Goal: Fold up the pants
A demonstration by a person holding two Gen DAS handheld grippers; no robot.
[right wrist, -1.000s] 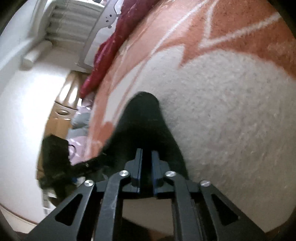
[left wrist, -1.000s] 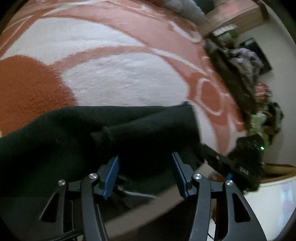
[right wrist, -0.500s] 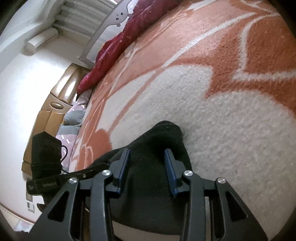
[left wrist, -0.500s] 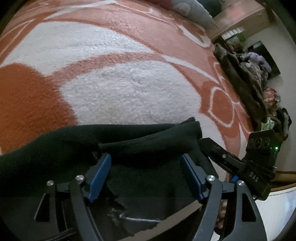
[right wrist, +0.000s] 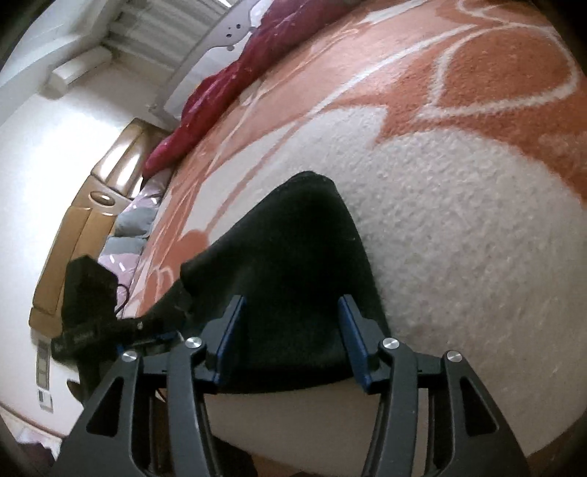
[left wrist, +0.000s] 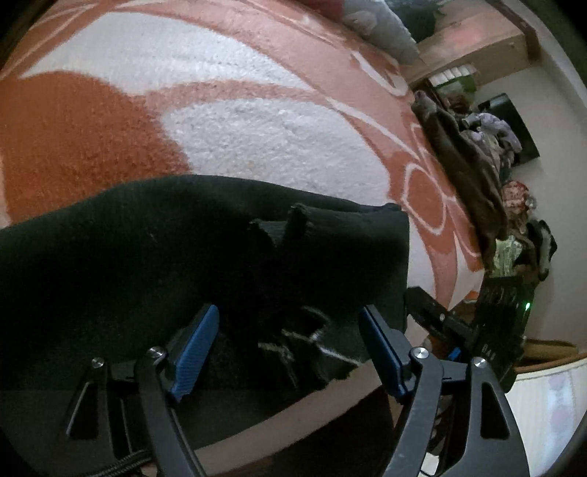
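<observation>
Black pants [left wrist: 154, 235] lie on an orange and white rug [left wrist: 256, 139], folded over with a ribbed cuff edge [left wrist: 293, 220] on top. My left gripper [left wrist: 290, 323] is open, its blue pads either side of the cloth, just above it. In the right wrist view the pants' folded corner [right wrist: 293, 249] lies on the rug [right wrist: 458, 238]. My right gripper [right wrist: 290, 312] is open over that corner and holds nothing. The right gripper also shows in the left wrist view [left wrist: 469, 323], beside the pants' right edge.
A heap of clothes [left wrist: 477, 176] lies along the rug's far right edge. A red blanket [right wrist: 238, 80] and a brown couch [right wrist: 91, 205] are at the rug's far left in the right wrist view. A grey cushion [left wrist: 381, 25] lies at the back.
Both grippers have opened and let go of the pants, the right one from fully shut. The pants now rest folded on the rug. Both grippers have drawn back slightly.
</observation>
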